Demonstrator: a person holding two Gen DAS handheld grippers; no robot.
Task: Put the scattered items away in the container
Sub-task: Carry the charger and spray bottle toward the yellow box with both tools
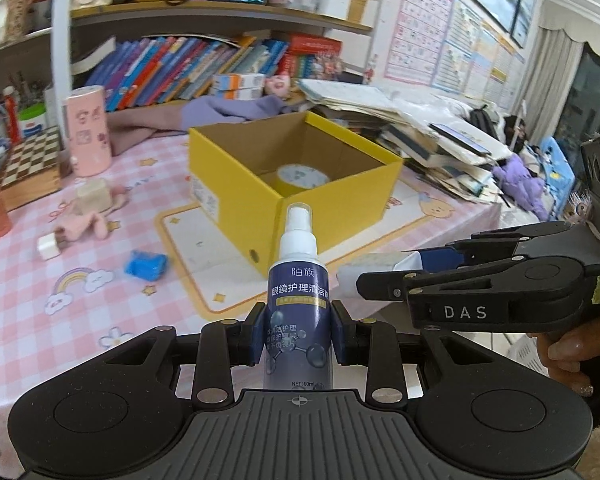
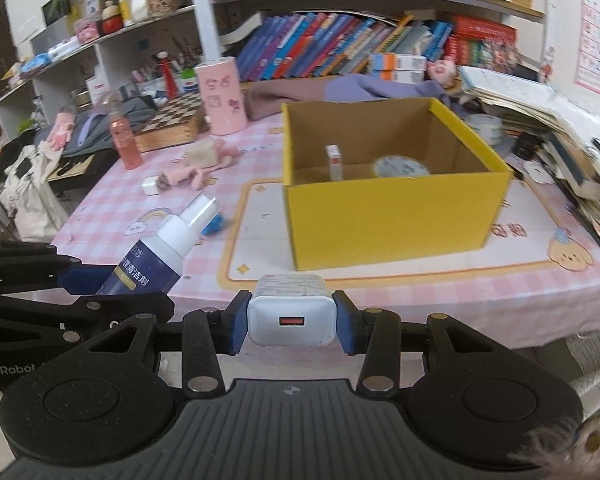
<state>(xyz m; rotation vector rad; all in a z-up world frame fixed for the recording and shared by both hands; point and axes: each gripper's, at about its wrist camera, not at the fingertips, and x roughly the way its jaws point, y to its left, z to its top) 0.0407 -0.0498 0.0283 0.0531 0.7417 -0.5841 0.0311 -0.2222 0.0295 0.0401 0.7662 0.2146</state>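
While held short of the box (image 2: pixel 392 216), keep both loads clamped: left gripper (image 1: pixel 298 334) closed on bottle (image 1: pixel 298 304) at mid-body, right gripper (image 2: pixel 291 322) closed on charger (image 2: pixel 291 312) across its flat sides. Treat bottle as light, rigid, probably slick plastic; avoid the cap. Treat charger as a hard, smooth, compact block. Lower gently beside tape (image 2: pixel 400 168) inside box.

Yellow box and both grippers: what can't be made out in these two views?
- Yellow box floor: left wrist view, near wall hides all but a tape roll.
- Small upright item in the box: right wrist view, too small to identify.
- Spray bottle base: hidden behind the left gripper.
- Charger front: faces away, held by the right gripper.
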